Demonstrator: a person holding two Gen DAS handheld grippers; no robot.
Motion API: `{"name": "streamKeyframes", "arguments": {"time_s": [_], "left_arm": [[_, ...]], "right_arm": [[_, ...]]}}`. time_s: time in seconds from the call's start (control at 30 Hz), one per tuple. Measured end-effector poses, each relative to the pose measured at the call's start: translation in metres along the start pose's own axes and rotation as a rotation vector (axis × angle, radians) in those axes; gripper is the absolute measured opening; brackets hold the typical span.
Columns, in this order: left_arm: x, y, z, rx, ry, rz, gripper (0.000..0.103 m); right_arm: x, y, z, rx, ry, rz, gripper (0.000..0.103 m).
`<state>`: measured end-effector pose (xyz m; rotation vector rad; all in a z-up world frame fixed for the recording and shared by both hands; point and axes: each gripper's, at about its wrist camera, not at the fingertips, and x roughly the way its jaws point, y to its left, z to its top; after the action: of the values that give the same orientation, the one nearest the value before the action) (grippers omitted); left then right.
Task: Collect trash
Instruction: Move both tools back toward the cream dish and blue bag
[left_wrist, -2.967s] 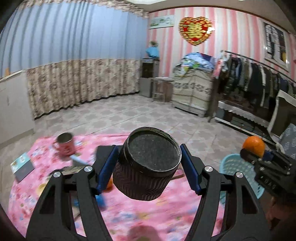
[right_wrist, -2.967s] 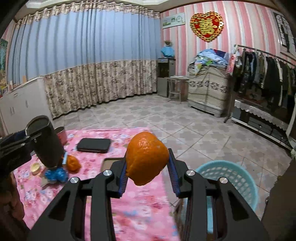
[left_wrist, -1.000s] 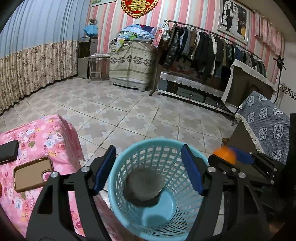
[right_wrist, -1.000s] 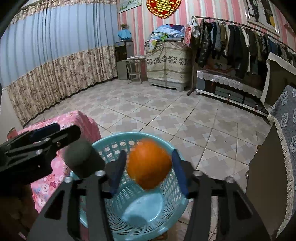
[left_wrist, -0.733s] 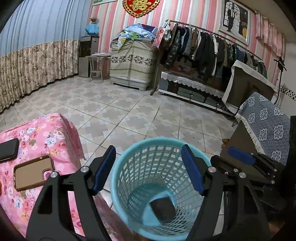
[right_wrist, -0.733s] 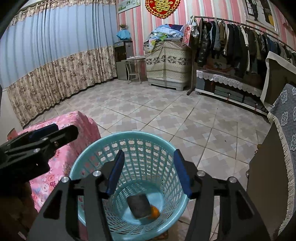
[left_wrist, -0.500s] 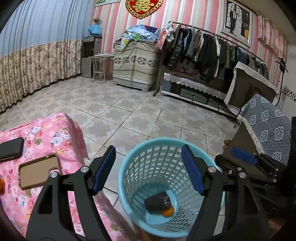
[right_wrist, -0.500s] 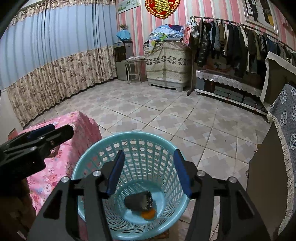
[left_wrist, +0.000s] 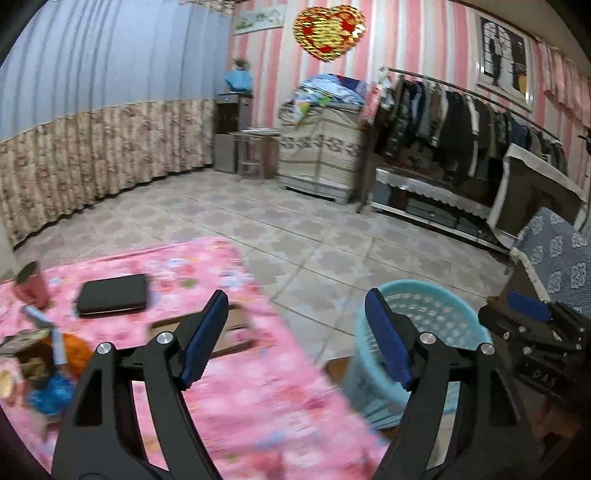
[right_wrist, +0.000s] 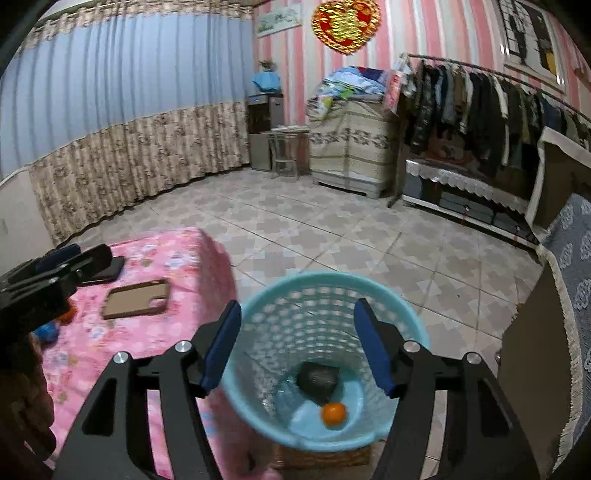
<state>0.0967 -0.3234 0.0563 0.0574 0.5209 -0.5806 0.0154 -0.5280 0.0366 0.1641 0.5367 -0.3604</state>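
A light blue plastic basket (right_wrist: 325, 284) stands on the floor beside the pink table; it also shows in the left wrist view (left_wrist: 424, 295). Inside it lie a dark cup (right_wrist: 317, 376) and an orange (right_wrist: 333, 413). My right gripper (right_wrist: 297, 347) is open and empty, right above the basket. My left gripper (left_wrist: 295, 339) is open and empty, over the table's right edge, and appears at the left of the right wrist view (right_wrist: 55, 266). On the table's left end lie an orange scrap (left_wrist: 74, 349), a blue wad (left_wrist: 48, 393) and other small litter.
The pink flowered tablecloth (left_wrist: 258, 398) also holds a black wallet (left_wrist: 112, 295), a brown phone case (right_wrist: 136, 299) and a red cup (left_wrist: 29, 284). A chair with a grey patterned cover (right_wrist: 576, 266) stands right of the basket. Tiled floor lies beyond.
Both grippers let go of the cup and the orange, which fell into the basket. Since then my left gripper has swung left, back over the table. The right gripper stays above the basket.
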Motion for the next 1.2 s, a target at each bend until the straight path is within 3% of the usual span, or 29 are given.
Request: {"name": "streamKeyframes", "arguments": {"time_s": [0.23,0.43,0.67,0.77,0.9,1.2], "left_arm": [[-0.067,0.108,-0.012,-0.035,-0.035,0.183,0.078],[-0.13,0.221,-0.044,-0.084,-0.032,0.416,0.083],[-0.172,0.324,-0.098,-0.214,-0.006,0.553,0.088],[-0.18,0.353,-0.111,-0.311,-0.002,0.561,0.088],[-0.177,0.363,-0.119,-0.337,0.001,0.575,0.088],[-0.148,0.339,-0.119,-0.233,0.05,0.547,0.088]], "right_arm": [[-0.02,0.101,-0.002,-0.064,-0.033,0.108,0.067],[-0.033,0.179,-0.013,-0.113,-0.04,0.2,0.073],[-0.036,0.268,-0.039,-0.218,-0.043,0.279,0.077],[-0.033,0.291,-0.045,-0.246,-0.028,0.301,0.077],[-0.026,0.302,-0.051,-0.252,-0.005,0.309,0.077],[-0.011,0.301,-0.052,-0.252,0.027,0.326,0.077]]}}
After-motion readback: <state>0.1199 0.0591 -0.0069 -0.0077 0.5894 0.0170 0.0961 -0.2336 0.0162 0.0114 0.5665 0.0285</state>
